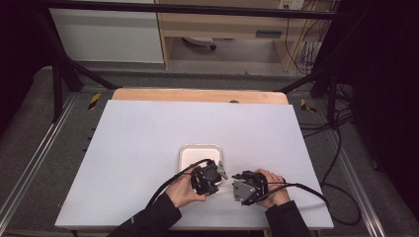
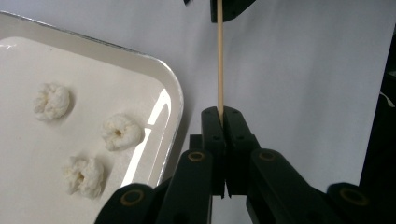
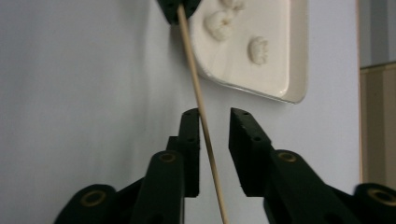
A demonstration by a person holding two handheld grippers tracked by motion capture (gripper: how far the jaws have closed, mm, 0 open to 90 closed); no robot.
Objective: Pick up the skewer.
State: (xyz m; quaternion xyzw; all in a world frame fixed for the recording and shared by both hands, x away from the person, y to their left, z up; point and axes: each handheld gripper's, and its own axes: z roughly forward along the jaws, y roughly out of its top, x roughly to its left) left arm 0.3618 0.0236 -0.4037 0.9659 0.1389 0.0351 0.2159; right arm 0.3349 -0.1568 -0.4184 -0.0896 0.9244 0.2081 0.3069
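I see the white surface stretching wide beyond both sets of fingers, with no brand, label or writing on it or on anything else that I can read. Next in size is the white tray, which lies just to the left of my left gripper fingers in the left gripper view and up and to the right of my right gripper fingers in the right gripper view; in the high view it sits just beyond the left one. The two grippers are close together, tips facing each other, each in one of the person's hands. My left fingers are pressed together, pinching one end of a thin wooden skewer that runs straight out from their tips to the other gripper. In the right gripper view the skewer passes between my right fingers, which stand spread, lying against the left-hand one and clear of the right-hand one. Smallest are three white puffed pieces on the tray floor, well to the left of my left fingers, apart from one another.
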